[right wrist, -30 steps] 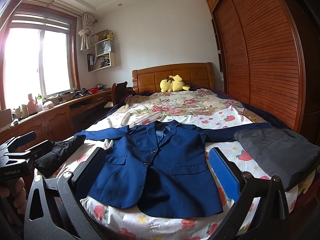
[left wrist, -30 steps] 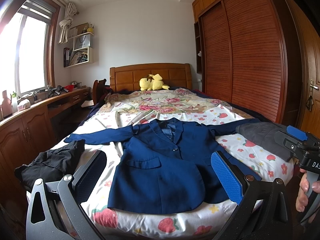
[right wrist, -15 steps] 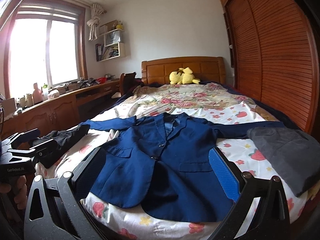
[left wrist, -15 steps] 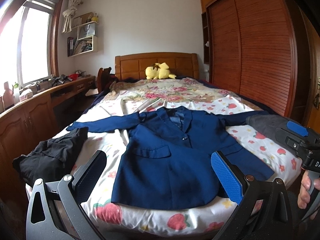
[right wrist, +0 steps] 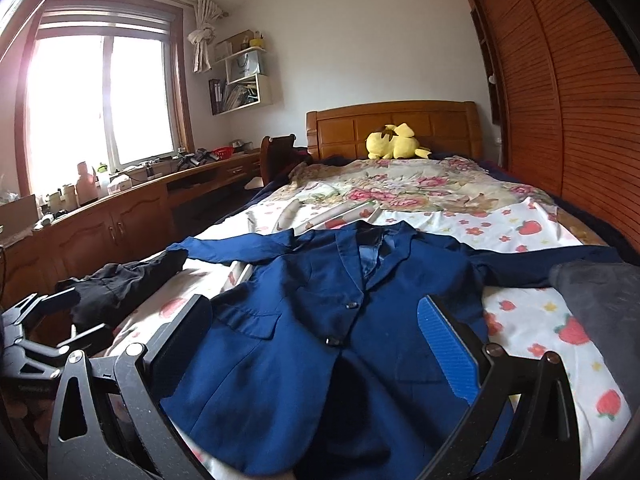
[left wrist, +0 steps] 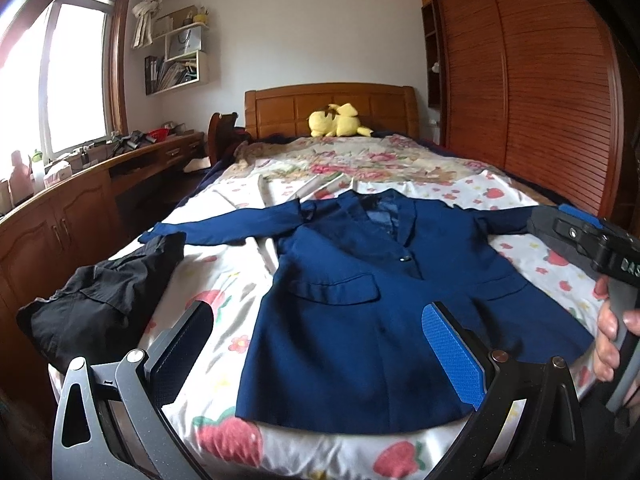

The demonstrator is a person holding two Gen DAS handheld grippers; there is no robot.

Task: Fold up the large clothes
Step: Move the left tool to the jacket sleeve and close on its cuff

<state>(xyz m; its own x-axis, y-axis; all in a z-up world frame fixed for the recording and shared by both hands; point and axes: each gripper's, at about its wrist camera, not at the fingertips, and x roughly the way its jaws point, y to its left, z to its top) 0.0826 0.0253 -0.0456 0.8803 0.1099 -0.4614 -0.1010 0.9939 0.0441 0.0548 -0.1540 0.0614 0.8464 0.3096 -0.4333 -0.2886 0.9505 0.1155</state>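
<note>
Both grippers have come in closer and lower toward the foot edge of the bed (left wrist: 320,436) — the navy blazer (left wrist: 372,300) now fills more of each view. It lies flat, sleeves spread, unfolded. The left gripper (left wrist: 320,356) and right gripper (right wrist: 316,352) stand spread wide, empty — a first grasp looks near.

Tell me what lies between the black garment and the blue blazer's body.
Bare strawberry-print sheet separates black garment from blue blazer; left wrist view shows it.
</note>
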